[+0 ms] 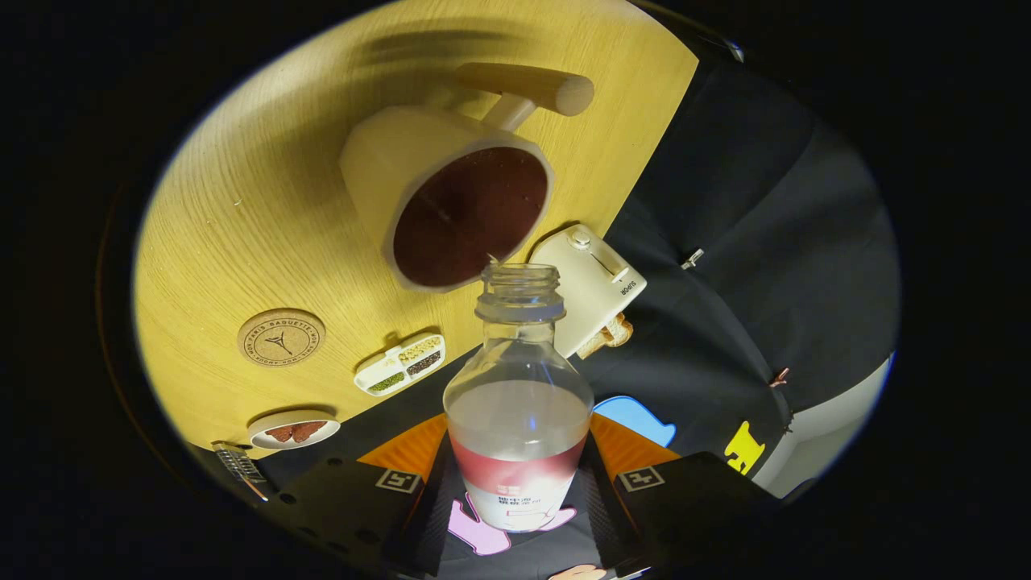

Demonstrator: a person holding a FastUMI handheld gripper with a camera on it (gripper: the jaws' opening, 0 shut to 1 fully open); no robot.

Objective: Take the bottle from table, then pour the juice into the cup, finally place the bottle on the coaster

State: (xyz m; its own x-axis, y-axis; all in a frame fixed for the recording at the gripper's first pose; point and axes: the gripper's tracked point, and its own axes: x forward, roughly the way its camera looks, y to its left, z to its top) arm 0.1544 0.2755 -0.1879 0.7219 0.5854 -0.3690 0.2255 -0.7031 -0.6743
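My gripper [518, 483] is shut on a clear plastic bottle [518, 403], both fingers pressing its labelled lower body. The bottle has no cap and holds pale liquid up to about its shoulder. The whole view is tilted, and the bottle's open mouth points at the rim of a cream cup [451, 193] with a long handle. Dark liquid fills the cup's inside. A round cork coaster [281, 337] lies on the yellow wooden table [242, 201], off to the side of the bottle and nearer than the cup.
A white toaster [592, 286] with bread in it stands just beyond the bottle's mouth at the table's edge. A small divided tray [400, 364] of grains and a small dish [293, 429] lie near the coaster. A metal utensil [238, 466] lies by the dish.
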